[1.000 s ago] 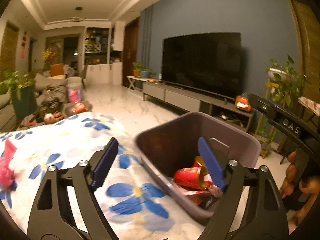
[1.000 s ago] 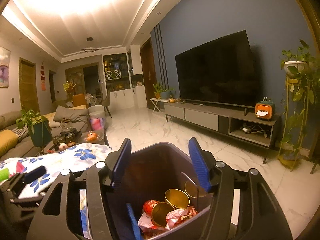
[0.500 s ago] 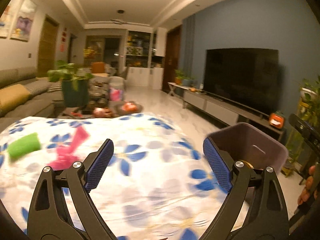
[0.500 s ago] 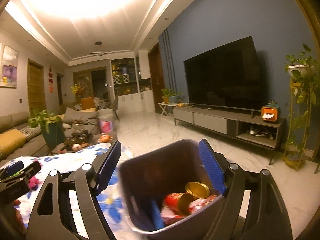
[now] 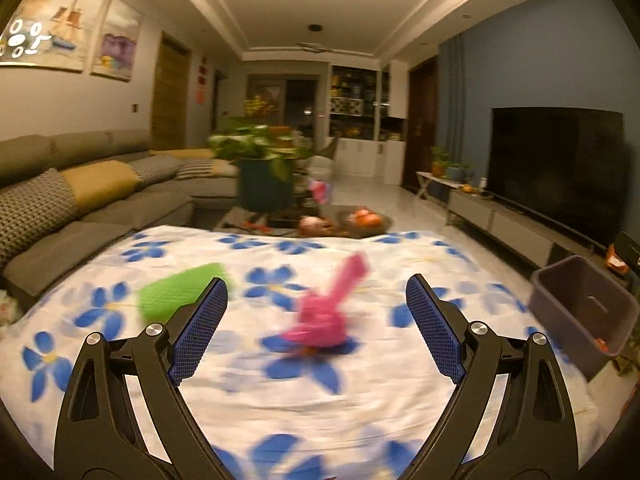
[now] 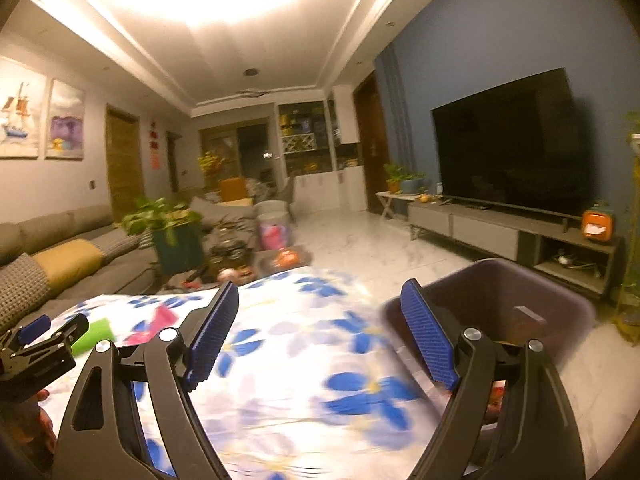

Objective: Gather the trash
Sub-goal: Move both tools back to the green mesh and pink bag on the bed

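A crumpled pink wrapper lies on the white cloth with blue flowers, just ahead of my open left gripper. A green piece of trash lies to its left, near the left finger. The dark purple bin stands off the table's right edge. In the right wrist view my right gripper is open and empty over the cloth, with the bin behind its right finger. The pink wrapper, green piece and left gripper show at far left.
A grey sofa with yellow cushions runs along the left. A potted plant and a low table with fruit stand beyond the cloth. A TV on a long low cabinet lines the right wall, with marble floor between.
Both grippers have swung left, away from the bin and over the cloth. The pink wrapper and the green piece have come in front of the left gripper. Both stay open.
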`<act>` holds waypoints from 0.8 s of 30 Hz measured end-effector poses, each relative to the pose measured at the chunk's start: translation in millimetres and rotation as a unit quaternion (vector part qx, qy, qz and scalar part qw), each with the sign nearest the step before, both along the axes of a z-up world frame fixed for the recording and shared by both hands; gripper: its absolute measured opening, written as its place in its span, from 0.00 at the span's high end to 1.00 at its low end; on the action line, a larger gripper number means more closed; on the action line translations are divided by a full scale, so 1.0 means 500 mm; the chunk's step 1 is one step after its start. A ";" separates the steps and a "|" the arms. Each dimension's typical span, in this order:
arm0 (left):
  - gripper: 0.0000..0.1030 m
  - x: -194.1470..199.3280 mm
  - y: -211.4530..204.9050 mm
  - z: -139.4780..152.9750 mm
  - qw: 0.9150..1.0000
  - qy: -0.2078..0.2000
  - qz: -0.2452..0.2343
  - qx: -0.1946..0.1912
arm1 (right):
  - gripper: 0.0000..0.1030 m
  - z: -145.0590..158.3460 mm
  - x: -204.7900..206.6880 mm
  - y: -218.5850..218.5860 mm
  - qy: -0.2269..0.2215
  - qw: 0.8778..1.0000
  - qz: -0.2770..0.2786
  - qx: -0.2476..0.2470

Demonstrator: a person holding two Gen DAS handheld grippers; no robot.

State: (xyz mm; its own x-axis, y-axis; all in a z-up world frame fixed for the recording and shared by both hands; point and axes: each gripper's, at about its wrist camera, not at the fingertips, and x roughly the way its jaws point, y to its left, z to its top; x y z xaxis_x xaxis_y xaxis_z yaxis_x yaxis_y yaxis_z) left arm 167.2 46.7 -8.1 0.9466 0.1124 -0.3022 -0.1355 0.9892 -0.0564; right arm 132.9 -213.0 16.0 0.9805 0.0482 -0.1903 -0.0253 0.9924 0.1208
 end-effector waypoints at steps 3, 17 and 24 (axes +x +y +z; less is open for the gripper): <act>0.13 -0.013 0.064 0.000 0.999 0.002 0.031 -0.006 | 0.21 -0.008 0.019 0.065 0.008 1.000 0.028 -0.009; 0.13 -0.013 0.279 -0.008 0.993 0.011 0.118 -0.017 | 0.21 -0.068 0.138 0.321 0.079 0.989 0.119 -0.035; 0.13 0.012 0.318 -0.008 0.993 0.011 0.118 -0.020 | 0.21 -0.110 0.213 0.398 0.113 0.985 0.120 -0.048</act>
State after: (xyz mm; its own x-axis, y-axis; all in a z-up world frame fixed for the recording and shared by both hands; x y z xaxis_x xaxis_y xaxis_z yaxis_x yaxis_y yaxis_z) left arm 173.4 205.6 -12.1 0.8880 0.3188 -0.3313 -0.3657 0.9265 -0.0885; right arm 239.4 -14.3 -39.2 0.8755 0.2447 -0.4168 -0.2438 0.9682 0.0563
